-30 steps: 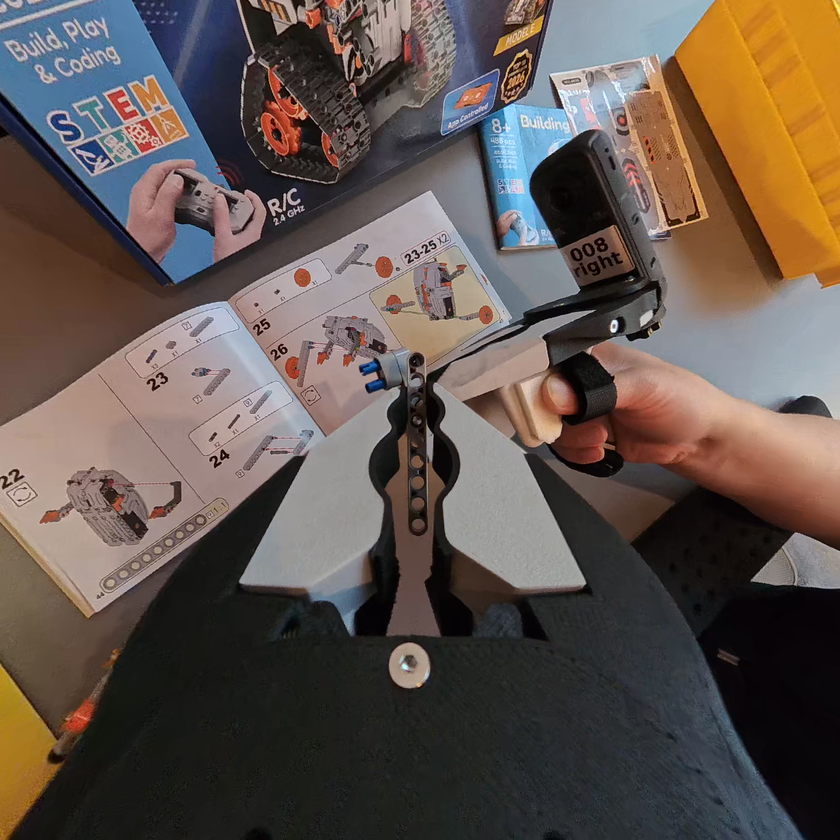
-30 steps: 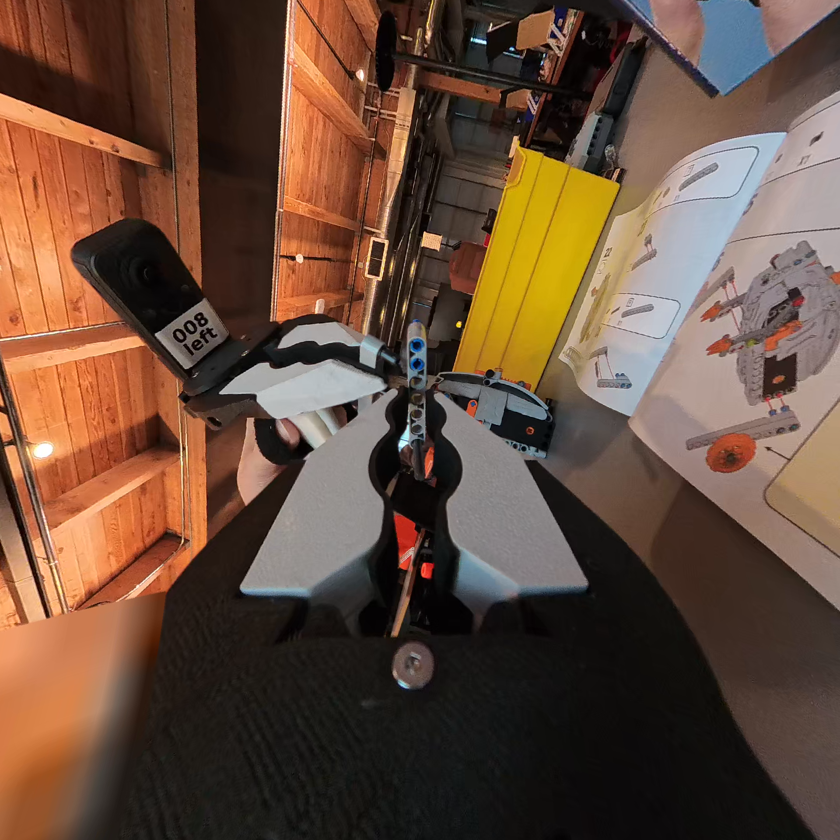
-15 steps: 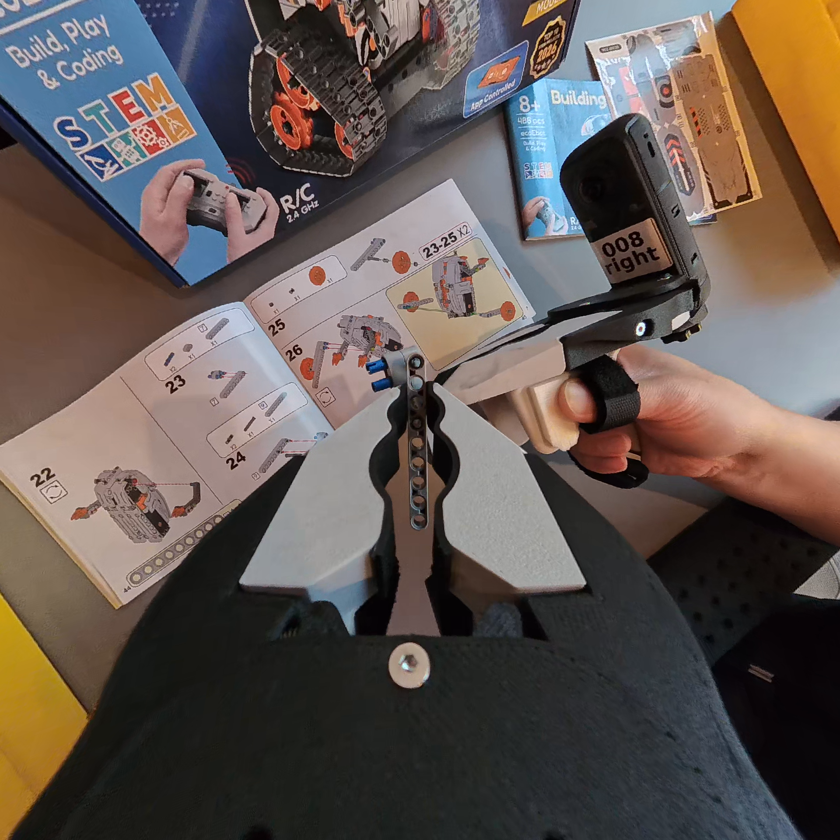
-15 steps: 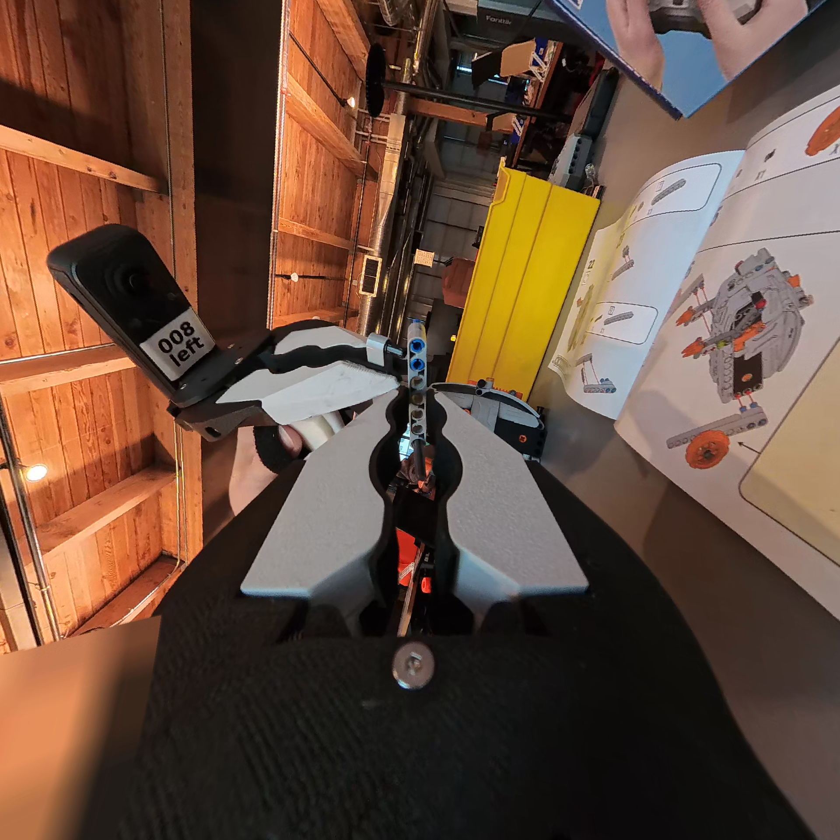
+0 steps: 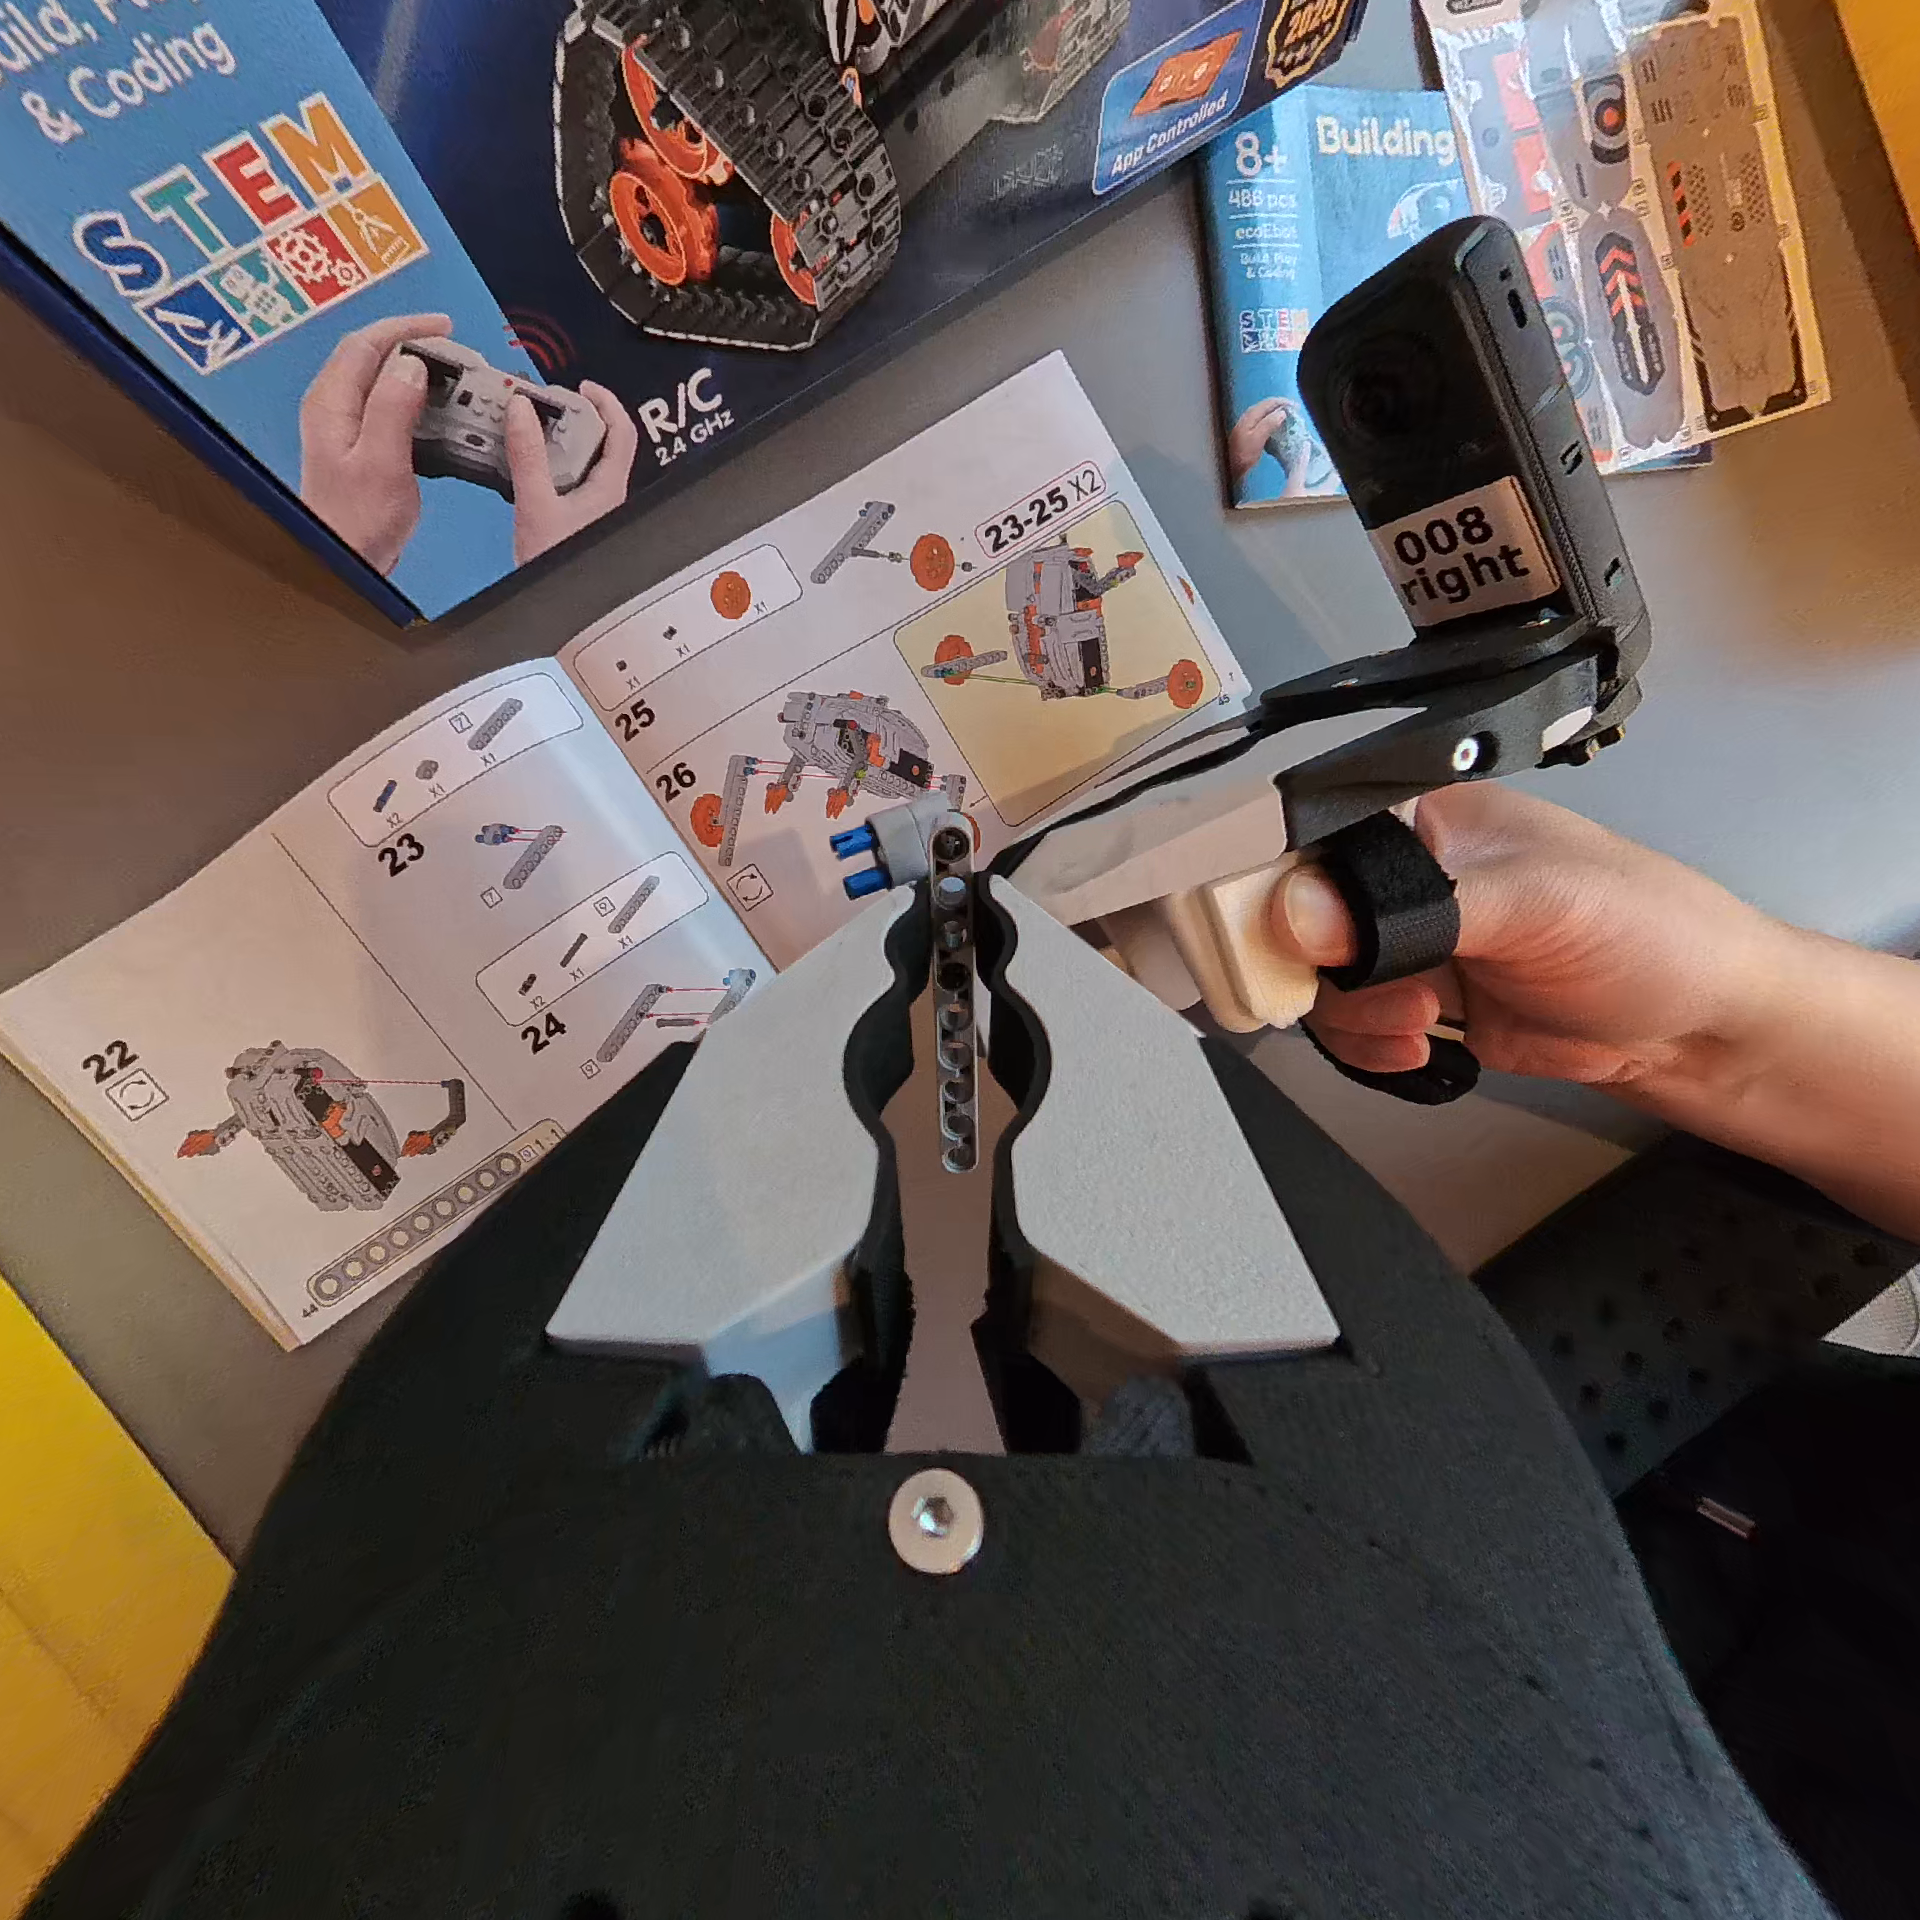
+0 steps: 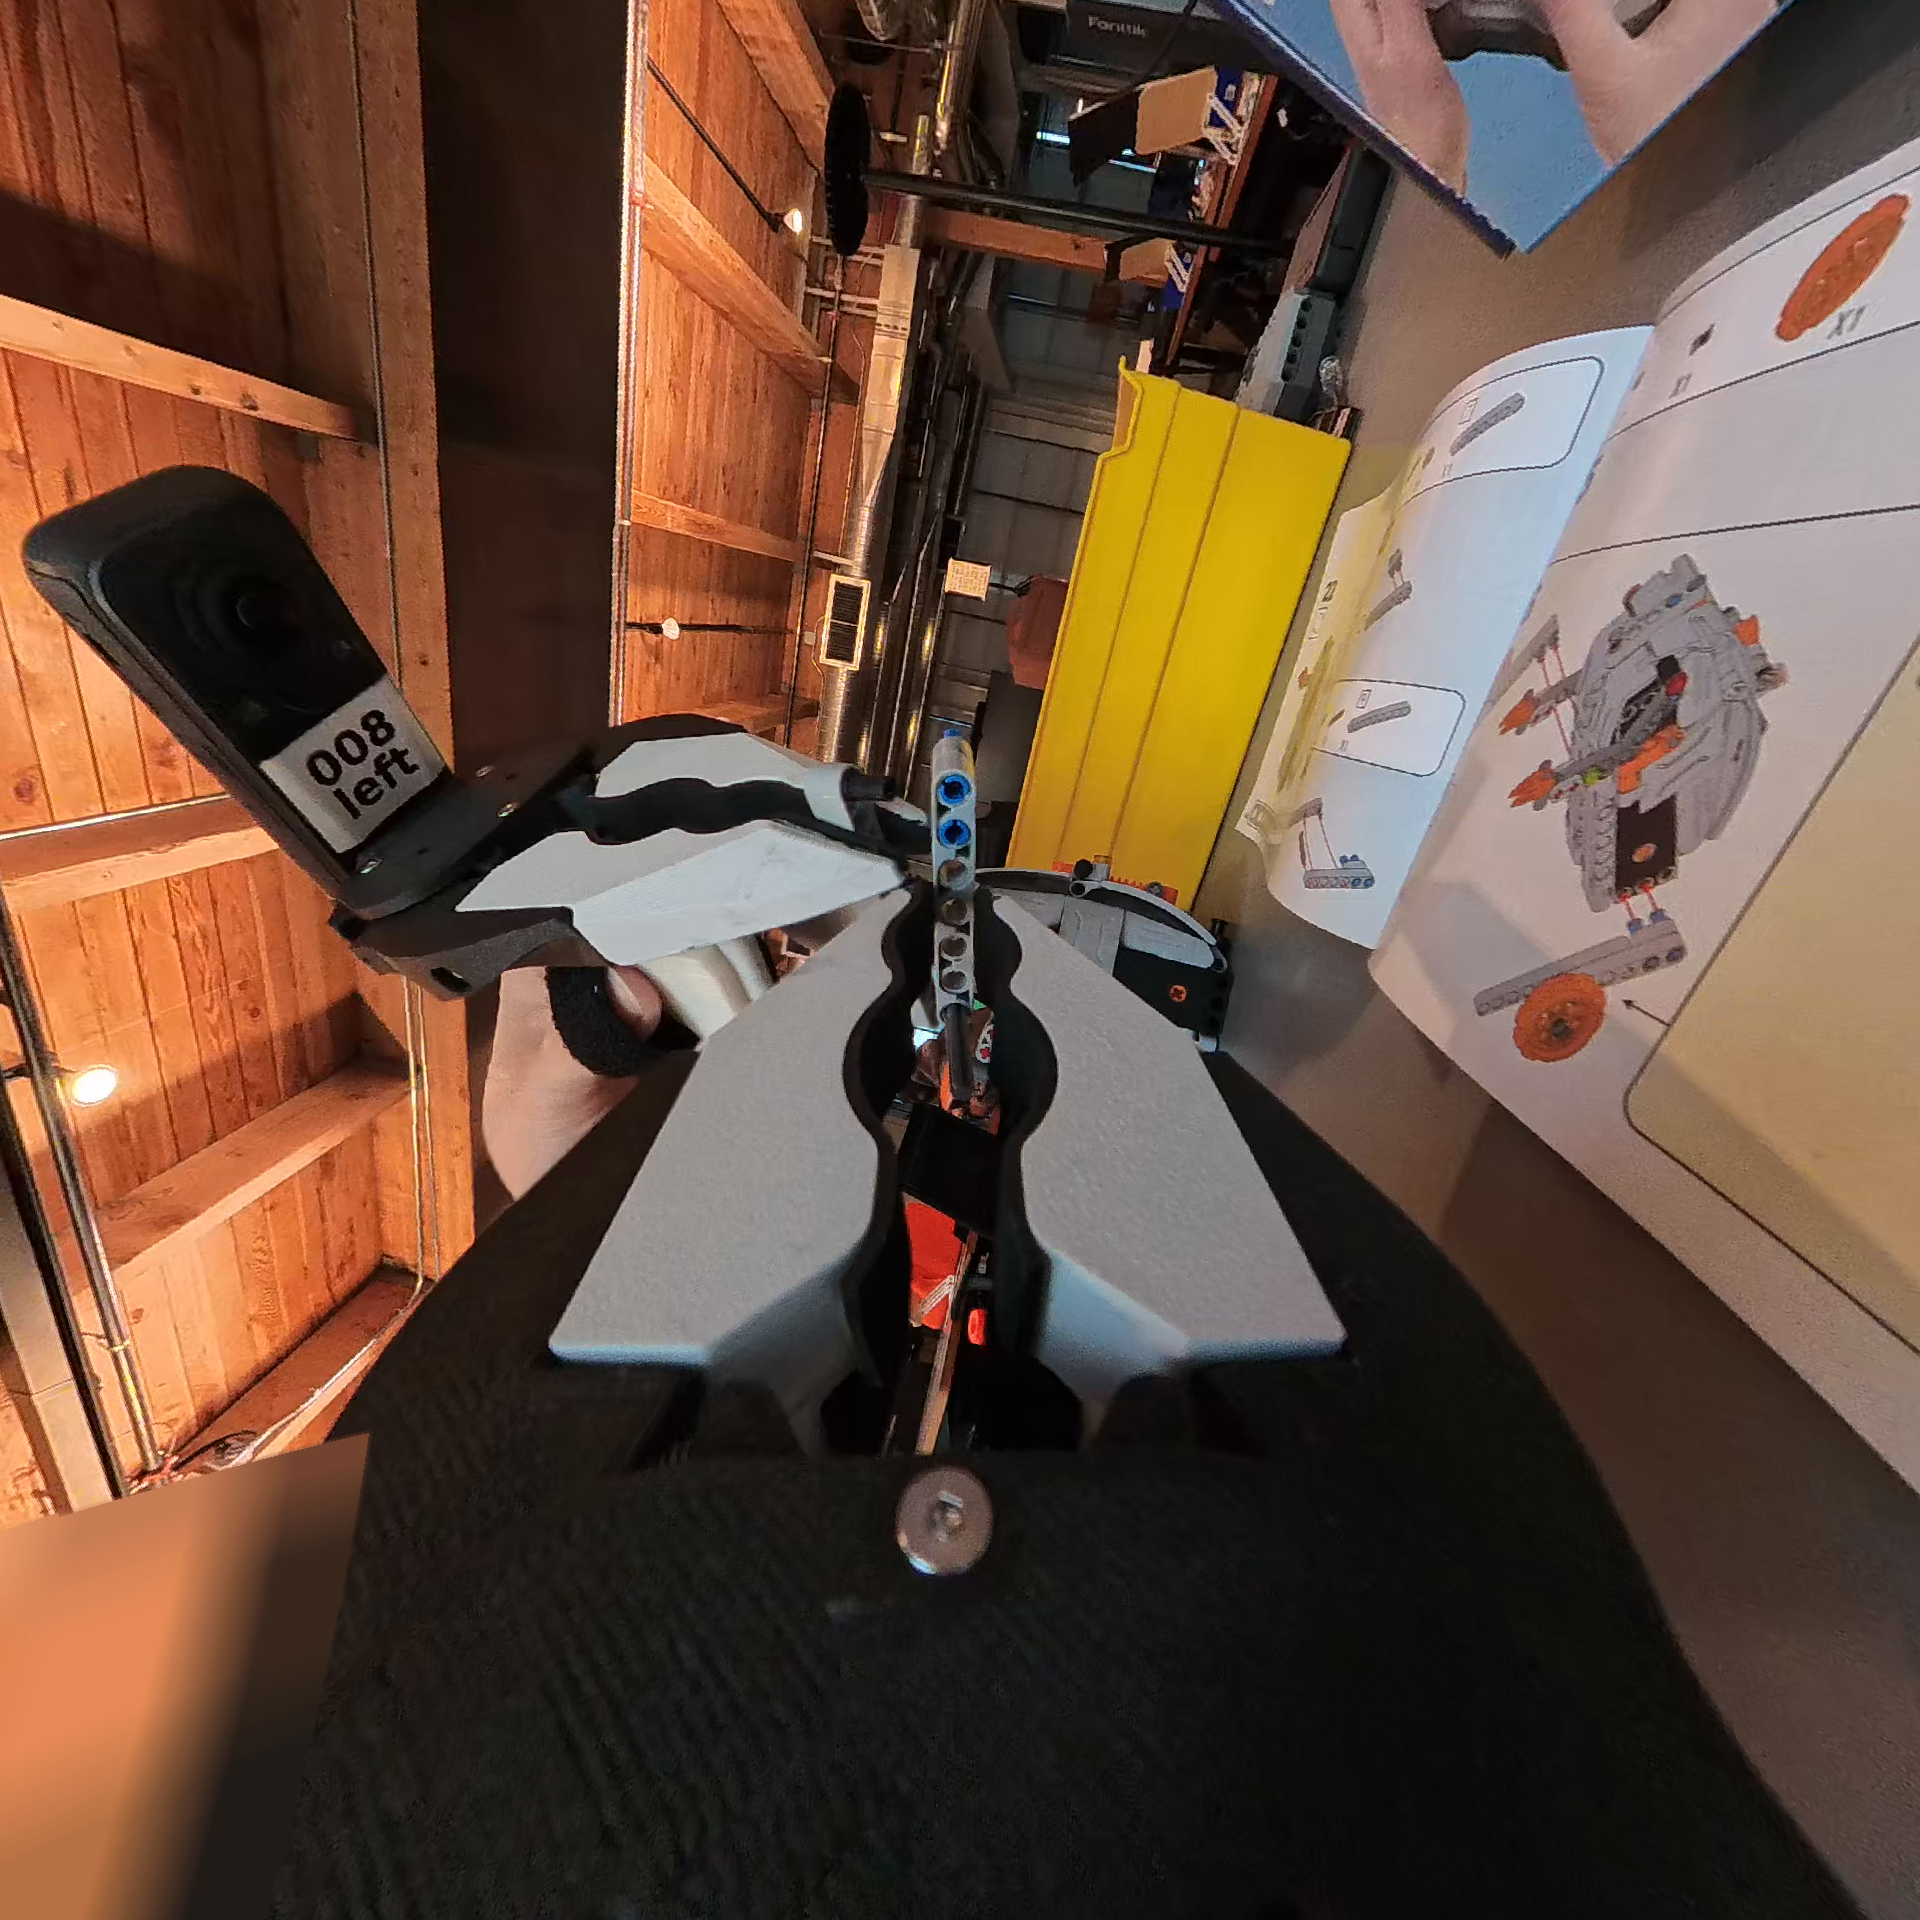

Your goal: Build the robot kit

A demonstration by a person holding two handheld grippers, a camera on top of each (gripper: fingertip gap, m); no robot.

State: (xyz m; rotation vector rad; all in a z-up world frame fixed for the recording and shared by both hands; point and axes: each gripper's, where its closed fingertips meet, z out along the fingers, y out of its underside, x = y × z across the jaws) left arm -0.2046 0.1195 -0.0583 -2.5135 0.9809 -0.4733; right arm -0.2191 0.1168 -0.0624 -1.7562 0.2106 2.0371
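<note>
My left gripper (image 5: 951,904) is shut on a dark grey holed beam (image 5: 954,1039) that stands up between its fingers. At the beam's tip sits a light grey piece with two blue pins (image 5: 894,842). My right gripper (image 6: 951,914) is shut on that light grey holed beam (image 6: 951,883), with the blue pins (image 6: 948,810) in its top holes. The two grippers meet at right angles and the two pieces touch at their tips. The right gripper (image 5: 1013,868) reaches in from the right, held by a hand (image 5: 1558,966). In the right wrist view the left gripper (image 6: 899,842) reaches in from the left.
An open instruction booklet (image 5: 520,935) lies on the grey table under the grippers. A blue toy box (image 5: 520,208), a small blue booklet (image 5: 1299,260) and a sticker sheet (image 5: 1683,208) lie beyond. A yellow bin (image 6: 1174,644) and a part-built grey model (image 6: 1153,935) stand ahead of the right gripper. The tips of both grippers are at nearly the same place. Both grippers' tips are roughly 20 cm from the part-built grey model (image 6: 1153,935).
Both grippers stay shut on their pieces, tips together. The pair has drifted a little over the table, and the booklet has slid rightward in the left wrist view.
</note>
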